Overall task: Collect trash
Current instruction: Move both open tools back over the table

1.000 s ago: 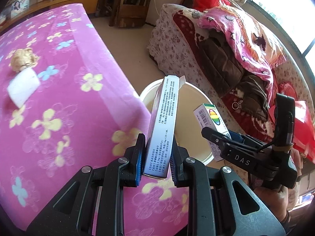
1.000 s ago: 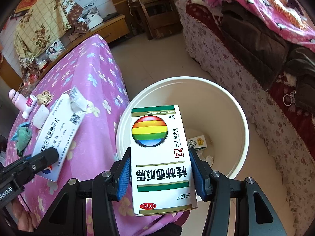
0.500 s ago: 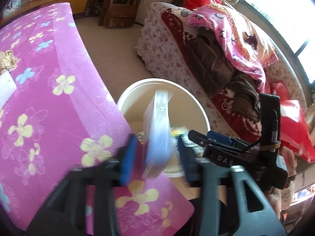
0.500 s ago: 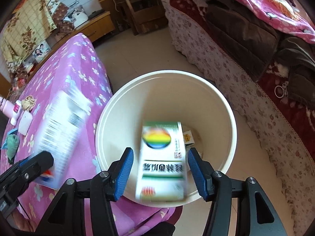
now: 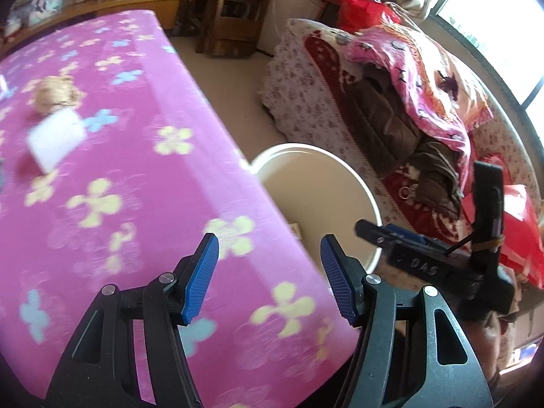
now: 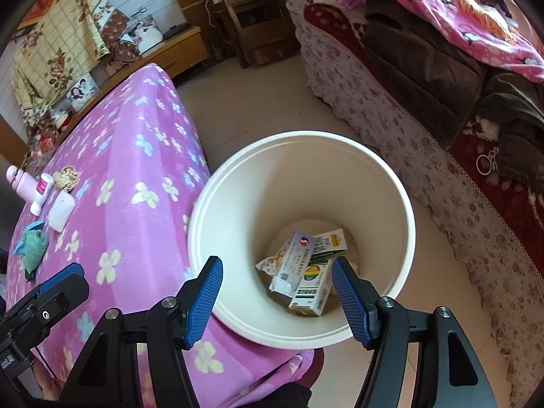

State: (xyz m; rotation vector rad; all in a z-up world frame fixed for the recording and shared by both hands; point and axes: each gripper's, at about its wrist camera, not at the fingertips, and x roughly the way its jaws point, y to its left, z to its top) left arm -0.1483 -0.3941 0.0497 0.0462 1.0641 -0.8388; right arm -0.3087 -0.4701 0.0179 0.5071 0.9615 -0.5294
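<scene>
Both my tools, left [image 5: 268, 273] and right [image 6: 277, 301], have just been opening and stand empty; the light, stiff cardboard medicine boxes [image 6: 302, 272] lie low in the cream plastic bin [image 6: 404, 210], lower centre. Next, the crumpled tan paper ball [image 6: 67, 176], far left: soft, pinch its middle.

Beige tile floor [image 6: 272, 102] – wooden chair [image 6: 255, 10], low cabinet [image 6: 176, 51], floral sofa [image 6: 391, 108]; bright window [image 5: 503, 27], probably daylight.

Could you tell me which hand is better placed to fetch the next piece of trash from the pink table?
Left, probably. The left tongs hang open and empty above the pink table, facing the crumpled paper, while the right tongs sit over the bin.
</scene>
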